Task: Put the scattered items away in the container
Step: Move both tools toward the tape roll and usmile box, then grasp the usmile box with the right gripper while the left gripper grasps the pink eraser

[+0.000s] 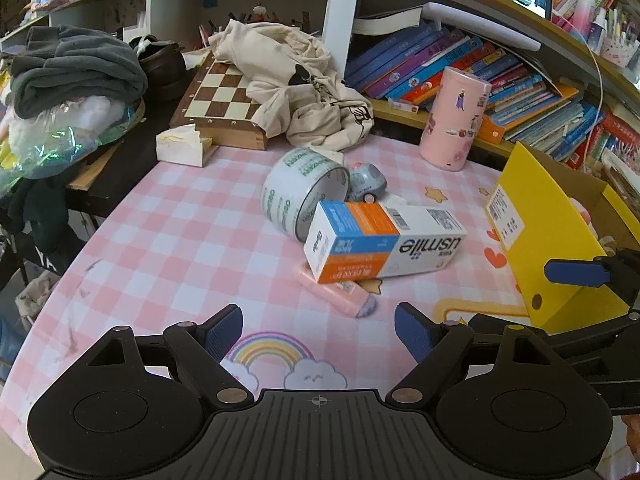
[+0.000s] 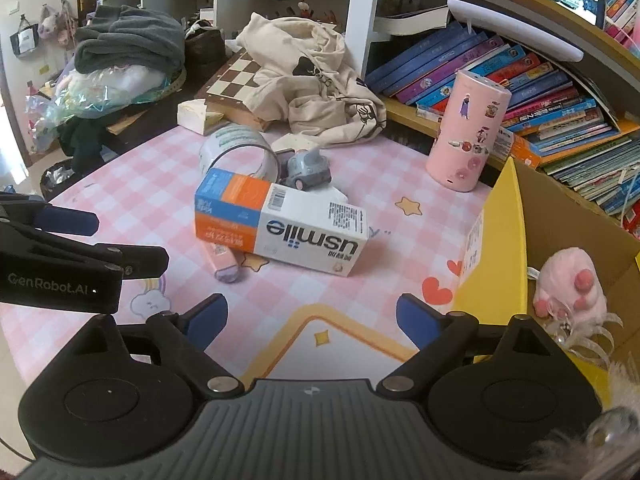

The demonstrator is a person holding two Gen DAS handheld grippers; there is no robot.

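A white, blue and orange usmile box (image 1: 384,242) (image 2: 280,226) lies on the pink checked mat. A pink tube (image 1: 344,292) (image 2: 222,262) lies partly under it. A roll of tape (image 1: 304,192) (image 2: 240,150) and a grey toy car (image 1: 366,184) (image 2: 308,168) lie just behind it. A yellow cardboard box (image 1: 552,240) (image 2: 500,264) stands at the right and holds a pink plush (image 2: 572,284). My left gripper (image 1: 318,332) is open and empty, short of the tube. My right gripper (image 2: 312,320) is open and empty beside the yellow box.
A pink cylinder (image 1: 456,118) (image 2: 468,128) stands by the low bookshelf (image 1: 500,72). A beige cloth bag (image 1: 304,84) lies over a chessboard (image 1: 224,96) at the back. A tissue pack (image 1: 184,146) and a pile of clothes (image 1: 76,68) are at the left.
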